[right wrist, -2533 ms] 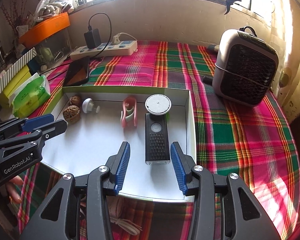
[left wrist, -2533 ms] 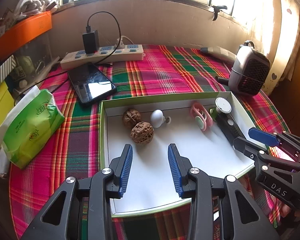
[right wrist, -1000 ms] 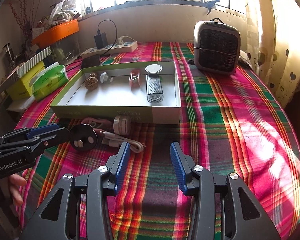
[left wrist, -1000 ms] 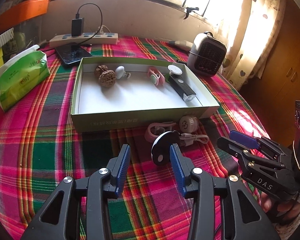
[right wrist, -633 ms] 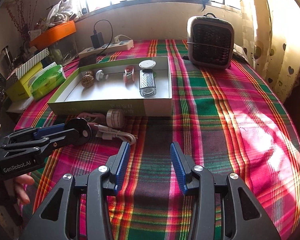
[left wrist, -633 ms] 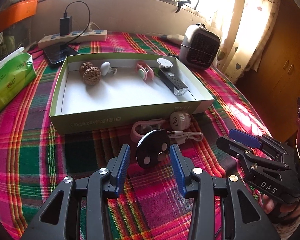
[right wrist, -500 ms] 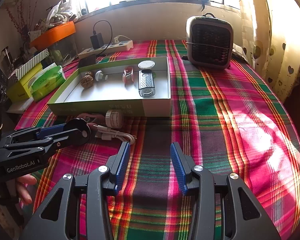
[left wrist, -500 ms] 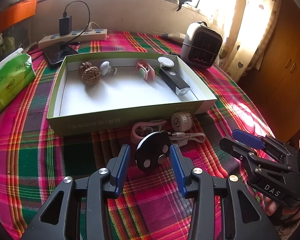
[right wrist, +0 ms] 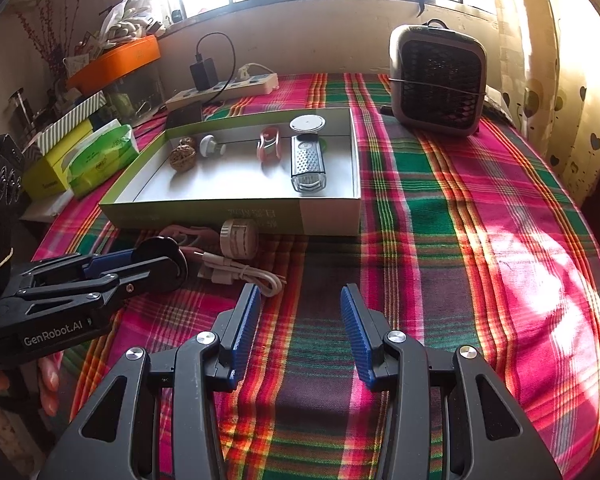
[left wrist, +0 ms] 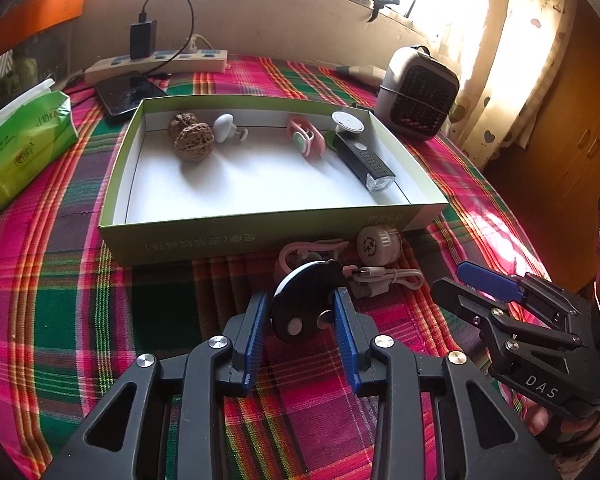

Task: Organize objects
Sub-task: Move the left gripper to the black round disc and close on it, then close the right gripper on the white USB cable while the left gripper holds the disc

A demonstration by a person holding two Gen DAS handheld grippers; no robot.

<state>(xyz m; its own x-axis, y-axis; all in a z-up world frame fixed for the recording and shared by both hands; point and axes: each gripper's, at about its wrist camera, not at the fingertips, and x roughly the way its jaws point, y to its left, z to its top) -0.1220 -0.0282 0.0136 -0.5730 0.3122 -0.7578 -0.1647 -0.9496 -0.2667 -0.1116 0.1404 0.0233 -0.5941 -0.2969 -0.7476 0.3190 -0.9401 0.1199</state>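
Note:
My left gripper (left wrist: 300,308) is shut on a black round disc (left wrist: 306,304) and holds it on edge just above the plaid cloth, in front of the green box (left wrist: 236,236). The disc also shows in the right wrist view (right wrist: 160,266). The box holds two walnuts (left wrist: 192,140), a white knob (left wrist: 226,128), a pink clip (left wrist: 306,140), a white puck (left wrist: 350,120) and a black bike light (left wrist: 362,160). A pink strap (left wrist: 308,250), a white round reel (left wrist: 378,242) and a white cable (left wrist: 388,278) lie before the box. My right gripper (right wrist: 300,320) is open and empty over the cloth.
A small heater (right wrist: 438,80) stands at the back right. A power strip (left wrist: 156,64) with a charger, a phone (left wrist: 130,96) and a green tissue pack (left wrist: 20,148) lie at the back left. The right gripper shows in the left wrist view (left wrist: 480,292).
Both grippers drew back from the box to the near cloth. My left gripper closed on the black disc and lifted it; the right stayed open.

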